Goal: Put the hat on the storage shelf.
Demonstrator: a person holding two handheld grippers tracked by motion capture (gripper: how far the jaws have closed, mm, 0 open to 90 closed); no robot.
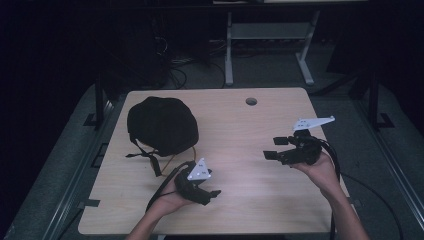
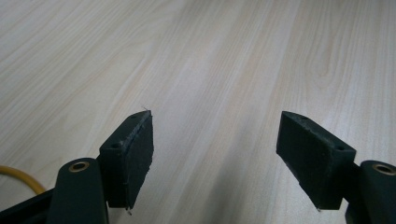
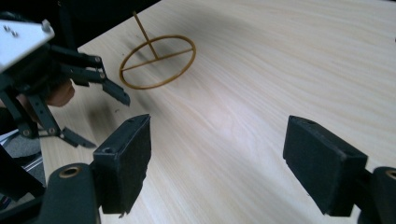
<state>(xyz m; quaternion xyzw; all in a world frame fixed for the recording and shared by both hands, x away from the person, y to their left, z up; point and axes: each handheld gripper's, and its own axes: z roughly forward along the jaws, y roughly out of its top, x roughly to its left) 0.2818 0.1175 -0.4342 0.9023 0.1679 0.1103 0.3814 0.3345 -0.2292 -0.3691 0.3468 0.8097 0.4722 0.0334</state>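
A black dome-shaped cap (image 1: 162, 125) with dangling straps lies on the back left of the wooden table (image 1: 240, 125). A thin yellow cord (image 1: 172, 159) loops out from under it; its ring-shaped loop (image 3: 156, 60) lies flat on the wood, and a piece of the cord (image 2: 18, 179) shows at the lower left. My left gripper (image 1: 214, 196) rests near the front edge, right of the cap's straps, open (image 2: 214, 116) over bare wood. My right gripper (image 1: 273, 148) is held above the table's right side, open (image 3: 215, 121) and pointing left towards the left gripper (image 3: 70, 88).
A round cable hole (image 1: 251, 101) sits near the table's back edge. Behind the table stands a white desk frame (image 1: 229, 50) with cables on the dark floor. Black cables (image 1: 360, 185) trail from the right gripper over the table's right edge.
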